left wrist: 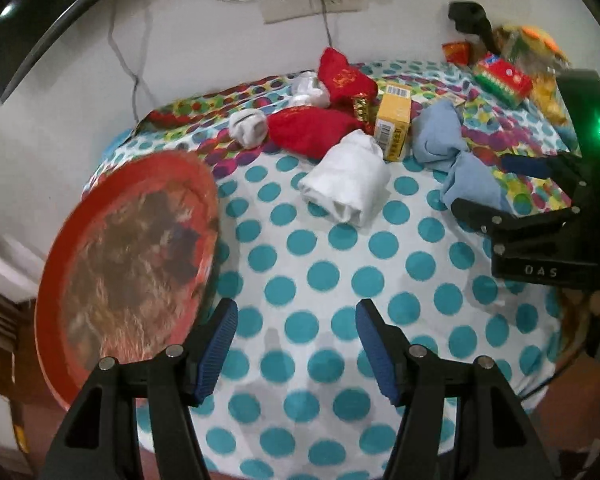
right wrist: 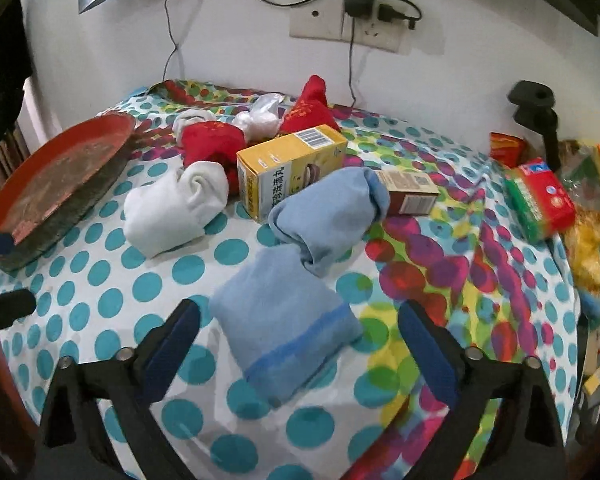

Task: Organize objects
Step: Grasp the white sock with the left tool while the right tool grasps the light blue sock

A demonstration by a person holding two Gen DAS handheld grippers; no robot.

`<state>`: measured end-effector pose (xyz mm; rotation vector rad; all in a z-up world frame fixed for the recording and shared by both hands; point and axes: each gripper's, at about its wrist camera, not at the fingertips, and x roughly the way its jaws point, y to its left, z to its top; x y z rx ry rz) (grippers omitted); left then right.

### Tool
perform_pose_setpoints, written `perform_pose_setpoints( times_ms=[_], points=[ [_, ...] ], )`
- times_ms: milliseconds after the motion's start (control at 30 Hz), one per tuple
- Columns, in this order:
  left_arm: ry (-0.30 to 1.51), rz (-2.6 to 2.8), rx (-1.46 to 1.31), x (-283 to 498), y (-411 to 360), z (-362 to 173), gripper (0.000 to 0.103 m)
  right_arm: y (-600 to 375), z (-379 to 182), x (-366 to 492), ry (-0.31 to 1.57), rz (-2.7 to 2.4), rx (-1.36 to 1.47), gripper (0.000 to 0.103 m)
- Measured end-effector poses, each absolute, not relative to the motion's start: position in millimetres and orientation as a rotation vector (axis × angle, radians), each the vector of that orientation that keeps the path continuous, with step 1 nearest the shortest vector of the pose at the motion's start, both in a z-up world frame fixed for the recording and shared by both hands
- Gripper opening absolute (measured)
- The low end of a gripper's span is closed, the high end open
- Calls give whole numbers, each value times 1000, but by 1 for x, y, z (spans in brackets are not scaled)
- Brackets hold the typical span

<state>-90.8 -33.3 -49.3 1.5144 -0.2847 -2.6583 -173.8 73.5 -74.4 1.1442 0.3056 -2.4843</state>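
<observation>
Rolled socks and boxes lie on a polka-dot tablecloth [left wrist: 320, 276]. My left gripper [left wrist: 296, 344] is open and empty above bare cloth, beside a red round tray [left wrist: 128, 256]. A white sock roll [left wrist: 348, 178], a yellow box [left wrist: 394, 126], red socks [left wrist: 312, 128] and blue socks [left wrist: 440, 136] lie ahead. My right gripper [right wrist: 300, 344] is open, its fingers on either side of a folded blue sock [right wrist: 284, 320]. A second blue sock roll [right wrist: 332, 212], the yellow box [right wrist: 288, 168] and the white roll [right wrist: 176, 208] lie beyond. The right gripper also shows in the left wrist view [left wrist: 496, 184].
A red-green packet [right wrist: 540, 196], snack bags [right wrist: 592, 240] and a small brown box [right wrist: 412, 192] sit at the right. A black clamp stand [right wrist: 536, 116] is at the back right. A wall with a socket and cables [right wrist: 364, 12] is behind. The red tray [right wrist: 60, 184] overhangs the left edge.
</observation>
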Motion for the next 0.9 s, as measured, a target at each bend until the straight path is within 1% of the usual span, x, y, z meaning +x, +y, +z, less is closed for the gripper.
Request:
perform_pose_setpoints(
  times_ms=[33,67,133,167,233,267,400,533,767,900],
  points=[
    [-303,-2663,1527,-97,-30,-51,63,73,-76,-177,299,-2467,1153,69],
    [-319,-2668,1530,-101,-27,-52,63,74,-79,-180,277,-2430,1166,65],
    [-363,-2673,1542,-110,-20,-55,63,77,-82,-184,266,-2404,1182,60],
    [-390,-2678,1542,-113,-16,-56,63,79,-82,-184,262,-2397,1174,59],
    [-431,-2701,1531,-119,-11,-57,63,84,-81,-185,254,-2393,1170,51],
    [-449,-2707,1515,-122,-9,-56,63,89,-81,-184,263,-2410,1171,50],
    [-444,-2770,1499,-137,-7,-53,63,104,-81,-190,275,-2452,1177,50],
    [-407,-2803,1593,-160,-7,-58,63,116,-83,-196,230,-2469,1174,51],
    [-535,-2777,1603,-190,-2,-71,63,120,-86,-194,199,-2477,1175,53],
    [-480,-2768,1631,-206,-6,-88,64,119,-85,-194,214,-2480,1176,53]
  ],
)
